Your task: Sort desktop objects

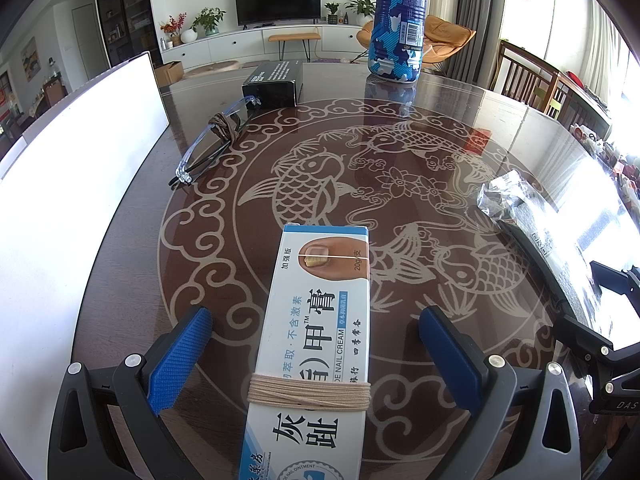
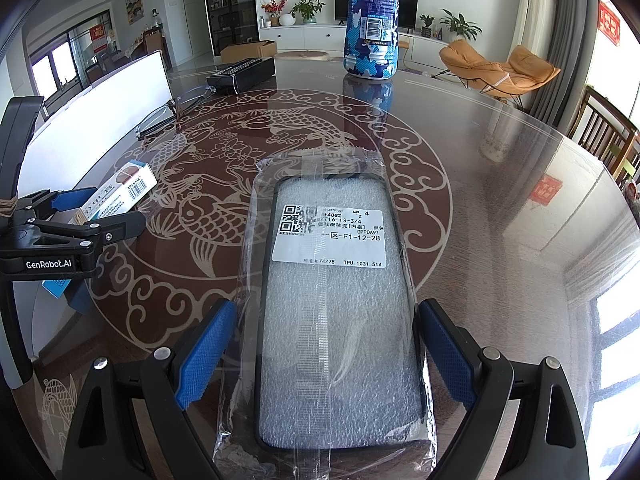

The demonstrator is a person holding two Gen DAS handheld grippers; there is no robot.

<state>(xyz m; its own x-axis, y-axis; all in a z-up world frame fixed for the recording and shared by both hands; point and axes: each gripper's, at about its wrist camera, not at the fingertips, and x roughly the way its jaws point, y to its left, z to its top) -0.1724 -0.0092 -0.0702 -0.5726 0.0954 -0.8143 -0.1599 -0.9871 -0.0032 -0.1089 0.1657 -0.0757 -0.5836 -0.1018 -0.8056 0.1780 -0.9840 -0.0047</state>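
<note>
Living-room desk (image 1: 500,128), glass top over carp pattern. Left tongs (image 1: 316,364) spread, nail cream box (image 1: 316,344) between pads, untouched, lined up for pinch. Right tongs (image 2: 320,360) spread astride bagged phone case (image 2: 336,320), likely same. Glasses (image 1: 208,148), bottle (image 1: 398,20) far ahead.

The left gripper (image 1: 316,360) sits low and level, its blue-padded fingers (image 1: 180,356) spread wide with a clear gap on each side of what lies between them. Seen from the right wrist view, the left gripper (image 2: 86,208) points in from the left edge, black frame side-on. The right gripper (image 2: 326,354) is likewise low and level, jaws wide apart, its blue pads (image 2: 446,354) standing just beside, or perhaps touching, what lies between them.
</note>
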